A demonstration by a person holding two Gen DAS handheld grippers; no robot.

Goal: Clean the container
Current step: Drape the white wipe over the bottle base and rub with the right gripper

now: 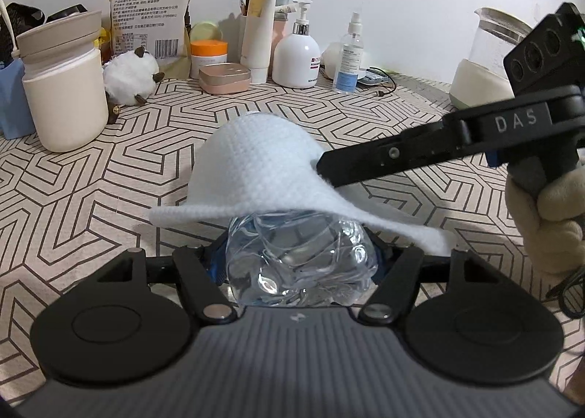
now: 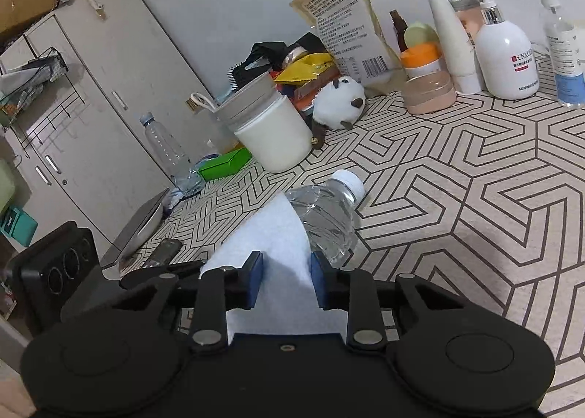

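Note:
A clear plastic bottle (image 1: 292, 272) lies with its base toward the left wrist camera. My left gripper (image 1: 298, 262) is shut on its body, blue pads at both sides. A white cloth (image 1: 263, 169) is draped over the bottle's upper part. My right gripper (image 1: 325, 167) reaches in from the right, held by a gloved hand (image 1: 548, 206), and rests on the cloth. In the right wrist view the cloth (image 2: 270, 235) fills the gap between the blue pads of the right gripper (image 2: 287, 279), which is shut on it. The bottle (image 2: 325, 220) sticks out beyond, white cap (image 2: 349, 180) pointing away.
On the patterned table (image 1: 109, 177) stand a cream jar (image 1: 65, 100), a plush toy (image 1: 128, 78), a pink case (image 1: 225, 78), a pump bottle (image 1: 296, 56), a spray bottle (image 1: 349, 52) and a glass jug (image 1: 486, 56). A second clear bottle (image 2: 164, 151) and a green box (image 2: 223, 164) sit by the white cabinet (image 2: 109, 89).

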